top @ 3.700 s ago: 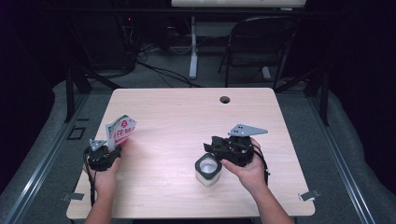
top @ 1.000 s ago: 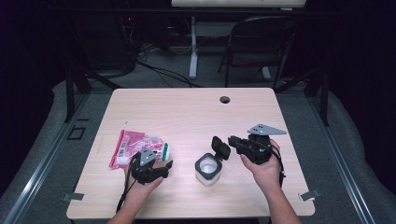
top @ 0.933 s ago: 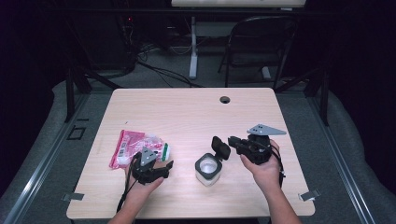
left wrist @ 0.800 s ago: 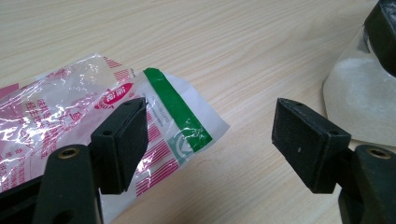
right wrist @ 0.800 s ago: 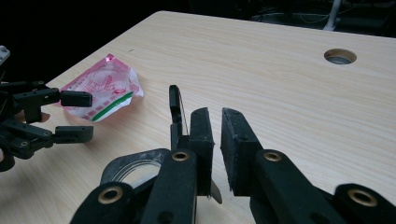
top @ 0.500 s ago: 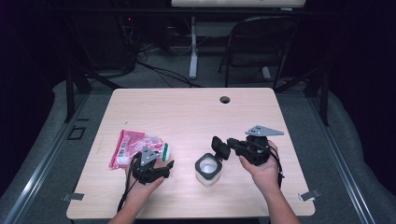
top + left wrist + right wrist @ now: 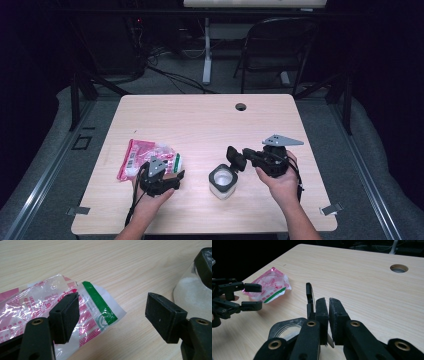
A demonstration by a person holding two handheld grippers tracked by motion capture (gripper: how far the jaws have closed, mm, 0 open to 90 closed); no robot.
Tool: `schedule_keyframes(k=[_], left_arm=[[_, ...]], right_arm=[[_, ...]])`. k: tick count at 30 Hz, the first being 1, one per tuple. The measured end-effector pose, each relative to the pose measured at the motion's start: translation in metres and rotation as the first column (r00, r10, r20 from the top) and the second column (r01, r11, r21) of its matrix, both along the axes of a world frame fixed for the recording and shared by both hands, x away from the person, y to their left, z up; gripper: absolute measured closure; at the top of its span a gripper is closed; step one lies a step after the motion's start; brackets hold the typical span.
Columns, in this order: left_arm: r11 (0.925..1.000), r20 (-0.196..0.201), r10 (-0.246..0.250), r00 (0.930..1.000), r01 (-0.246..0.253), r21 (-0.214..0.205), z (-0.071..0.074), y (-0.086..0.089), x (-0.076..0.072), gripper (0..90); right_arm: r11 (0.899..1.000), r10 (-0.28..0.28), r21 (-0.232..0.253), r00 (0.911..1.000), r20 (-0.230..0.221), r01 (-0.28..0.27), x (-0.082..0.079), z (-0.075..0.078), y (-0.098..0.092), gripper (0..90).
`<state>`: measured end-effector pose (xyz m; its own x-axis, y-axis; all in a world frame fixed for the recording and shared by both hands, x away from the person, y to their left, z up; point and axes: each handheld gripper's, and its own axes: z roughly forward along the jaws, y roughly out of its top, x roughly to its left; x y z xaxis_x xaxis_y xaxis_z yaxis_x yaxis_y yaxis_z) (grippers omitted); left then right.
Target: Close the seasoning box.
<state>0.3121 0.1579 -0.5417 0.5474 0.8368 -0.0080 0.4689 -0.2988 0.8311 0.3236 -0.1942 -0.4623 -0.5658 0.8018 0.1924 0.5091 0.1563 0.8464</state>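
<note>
Two grippers work low in the high view: left gripper (image 7: 176, 176) at lower left, just right of the packet (image 7: 145, 157); jar (image 7: 222, 181) centre-low; right gripper (image 7: 234, 157) just above it.

Left gripper view: jaws spread, empty; packet lies left, under the left jaw, jar at right edge.

Right gripper view: jaws pinch a thin lid (image 7: 309, 298); jar opening at lower left.

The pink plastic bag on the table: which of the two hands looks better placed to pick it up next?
Probably the left. The left gripper sits right beside the pink bag with jaws open. The right gripper is across the table by the white jar, jaws shut on a thin dark piece.
</note>
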Motion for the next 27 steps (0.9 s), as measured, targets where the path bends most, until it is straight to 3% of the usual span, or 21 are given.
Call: schedule_keyframes(k=[11,27], left_arm=[[0.9999,0.002,-0.017,0.9999,0.017,-0.003,0.002,-0.004,-0.002,29.0],[0.9999,0.005,-0.013,0.9999,0.013,-0.010,0.004,-0.003,-0.002,29.6]], right_arm=[[1.000,-0.008,-0.001,1.0000,-0.003,0.008,0.000,-0.001,0.000,89.1],[0.999,0.041,-0.002,0.9992,0.005,-0.041,-0.005,0.002,0.009,89.5]])
